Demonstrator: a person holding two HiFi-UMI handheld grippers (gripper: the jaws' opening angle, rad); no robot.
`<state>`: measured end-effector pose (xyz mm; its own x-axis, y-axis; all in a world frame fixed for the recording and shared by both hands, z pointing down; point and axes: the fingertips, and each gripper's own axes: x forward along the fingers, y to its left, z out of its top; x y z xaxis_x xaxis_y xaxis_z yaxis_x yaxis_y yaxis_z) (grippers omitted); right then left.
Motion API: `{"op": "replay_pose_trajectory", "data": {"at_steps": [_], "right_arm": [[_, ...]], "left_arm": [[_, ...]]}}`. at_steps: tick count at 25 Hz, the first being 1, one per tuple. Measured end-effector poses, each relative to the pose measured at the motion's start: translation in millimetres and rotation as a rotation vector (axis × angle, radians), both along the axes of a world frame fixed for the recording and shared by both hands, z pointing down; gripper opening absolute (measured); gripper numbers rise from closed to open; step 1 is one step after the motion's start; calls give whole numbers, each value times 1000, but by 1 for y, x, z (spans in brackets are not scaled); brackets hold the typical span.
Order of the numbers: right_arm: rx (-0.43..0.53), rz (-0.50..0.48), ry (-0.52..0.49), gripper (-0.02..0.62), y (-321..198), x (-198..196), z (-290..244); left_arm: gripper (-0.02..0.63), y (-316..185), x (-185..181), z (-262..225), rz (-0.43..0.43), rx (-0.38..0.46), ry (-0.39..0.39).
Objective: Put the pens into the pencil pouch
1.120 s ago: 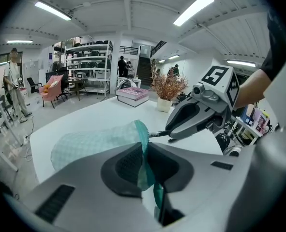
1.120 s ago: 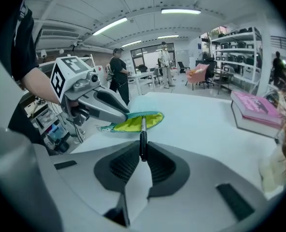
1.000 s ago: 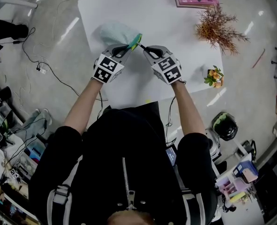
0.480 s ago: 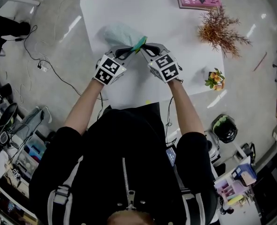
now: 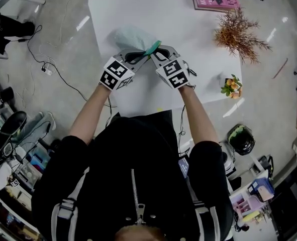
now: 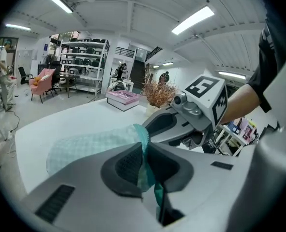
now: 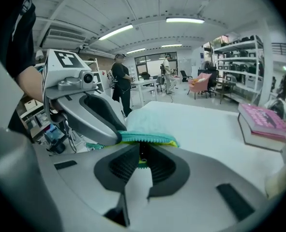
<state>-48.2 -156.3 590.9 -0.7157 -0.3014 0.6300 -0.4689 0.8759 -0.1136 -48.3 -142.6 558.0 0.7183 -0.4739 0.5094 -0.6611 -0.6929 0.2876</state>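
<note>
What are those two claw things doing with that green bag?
A person holds a gripper in each hand over a white table. Both are clamped on the zipper end of a pale green pouch. The left gripper pinches the teal zipper edge, and the right gripper pinches right next to it, maybe on the zipper pull. No pens are in sight, so it looks like they are working the zipper.
</note>
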Motion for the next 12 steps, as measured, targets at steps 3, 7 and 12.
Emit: {"op": "replay_pose_trajectory", "data": {"at_steps": [3,7,12], "right_arm": [[25,-10,9,60,1,-2,0],[35,-2,12,58,0,-3,4],[27,13,13,68,1,-2,9]], "left_arm": [[54,1,2,-4,-2,-15,36],[52,0,2,-11,-13,-38,112],[54,-4,-3,-11,-38,-35,108]]}}
